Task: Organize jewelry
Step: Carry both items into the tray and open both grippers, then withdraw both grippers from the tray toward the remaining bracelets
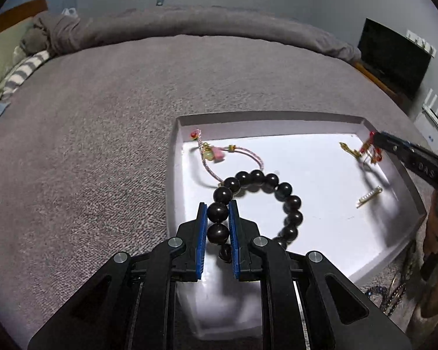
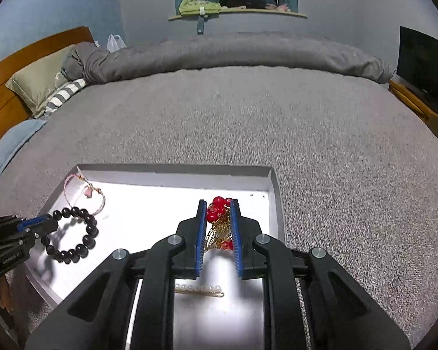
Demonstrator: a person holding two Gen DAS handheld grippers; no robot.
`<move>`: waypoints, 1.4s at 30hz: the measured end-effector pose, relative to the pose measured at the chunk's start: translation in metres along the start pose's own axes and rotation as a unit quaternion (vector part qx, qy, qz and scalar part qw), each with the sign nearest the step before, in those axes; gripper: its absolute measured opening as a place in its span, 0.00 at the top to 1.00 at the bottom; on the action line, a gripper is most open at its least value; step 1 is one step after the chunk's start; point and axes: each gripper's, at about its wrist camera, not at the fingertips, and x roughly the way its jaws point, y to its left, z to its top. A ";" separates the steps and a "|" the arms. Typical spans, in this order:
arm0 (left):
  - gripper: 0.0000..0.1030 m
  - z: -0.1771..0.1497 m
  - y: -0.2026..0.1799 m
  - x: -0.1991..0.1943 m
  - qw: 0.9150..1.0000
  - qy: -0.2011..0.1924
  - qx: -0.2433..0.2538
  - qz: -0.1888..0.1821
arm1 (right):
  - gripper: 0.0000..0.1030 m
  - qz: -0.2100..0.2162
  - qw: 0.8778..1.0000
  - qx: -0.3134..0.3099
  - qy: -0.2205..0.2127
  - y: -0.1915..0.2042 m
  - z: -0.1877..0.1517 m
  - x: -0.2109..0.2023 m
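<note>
- Left gripper (image 1: 218, 214): clamped on a dark round-bead bracelet (image 1: 260, 201) over the shallow white cardboard tray (image 1: 172, 157).
- Right gripper (image 2: 218, 223): pinching a red-bead gold chain (image 2: 219, 224) above the tray's right side.

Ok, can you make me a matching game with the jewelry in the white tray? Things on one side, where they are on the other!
Things:
1. dark bead bracelet
2. red bead and gold chain piece
3. pearl hair clip
4. pink cord bracelet

Places:
A. lying loose near the tray's far left corner
B. held in the left tongs
C. held in the right tongs
D. lying loose on the tray floor, under the right tongs

Pairs: 1-B, 2-C, 3-D, 4-A
</note>
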 end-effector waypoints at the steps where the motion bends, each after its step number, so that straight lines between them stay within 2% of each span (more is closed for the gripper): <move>1: 0.86 0.000 0.001 0.000 1.000 -0.002 -0.001 0.004 | 0.85 0.000 1.000 0.000 0.003 0.000 0.000 0.001; 5: 0.85 0.000 0.003 0.000 1.000 -0.003 -0.005 0.009 | 0.85 0.001 1.000 0.005 0.006 -0.003 -0.002 0.000; 11: 0.75 -0.002 -0.004 -0.002 1.000 -0.008 0.004 0.010 | 0.85 0.007 1.000 0.011 0.005 -0.002 -0.004 -0.002; 14: 0.70 -0.002 -0.007 -0.006 1.000 -0.018 0.006 0.007 | 0.80 0.013 1.000 0.020 0.001 -0.005 -0.004 -0.004; 15: 0.64 -0.002 -0.008 -0.008 1.000 -0.023 0.005 0.004 | 0.70 0.016 1.000 0.024 -0.003 -0.007 -0.004 -0.006; 16: 0.59 -0.002 -0.009 -0.009 1.000 -0.025 0.006 0.003 | 0.64 0.018 0.999 0.027 -0.007 -0.008 -0.004 -0.009; 18: 0.55 -0.003 -0.012 -0.011 0.999 -0.030 0.010 0.002 | 0.63 0.019 0.999 0.029 -0.011 -0.008 -0.003 -0.012; 20: 0.54 -0.003 -0.014 -0.011 0.999 -0.031 0.013 0.000 | 0.59 0.019 0.999 0.032 -0.014 -0.009 -0.001 -0.014; 22: 0.46 -0.003 -0.016 -0.012 0.999 -0.035 0.015 -0.004 | 0.48 0.018 0.999 0.035 -0.022 -0.009 -0.001 -0.018; 24: 0.38 -0.004 -0.018 -0.014 0.999 -0.041 0.015 -0.005 | 0.47 0.019 0.999 0.035 -0.024 -0.009 -0.001 -0.020; 26: 0.35 -0.004 -0.021 -0.015 0.999 -0.045 0.018 -0.005 | 0.44 0.019 0.999 0.037 -0.025 -0.008 -0.002 -0.023; 27: 0.33 -0.004 -0.021 -0.016 0.999 -0.047 0.019 -0.004 | 0.39 0.018 0.999 0.038 -0.025 -0.008 -0.004 -0.024; 30: 0.25 -0.005 -0.025 -0.017 0.998 -0.053 0.022 0.001 | 0.36 0.014 0.999 0.028 -0.025 -0.005 -0.010 -0.030; 34: 0.23 -0.005 -0.026 -0.020 0.998 -0.062 0.021 0.004 | 0.23 0.010 0.999 0.020 -0.034 -0.003 -0.016 -0.040; 38: 0.21 -0.005 -0.027 -0.024 0.997 -0.072 0.020 0.007 | 0.17 0.012 0.999 0.013 -0.043 0.002 -0.020 -0.051; 42: 0.19 -0.006 -0.029 -0.030 0.996 -0.084 0.020 0.015 | 0.05 0.008 0.998 0.004 -0.059 0.008 -0.026 -0.062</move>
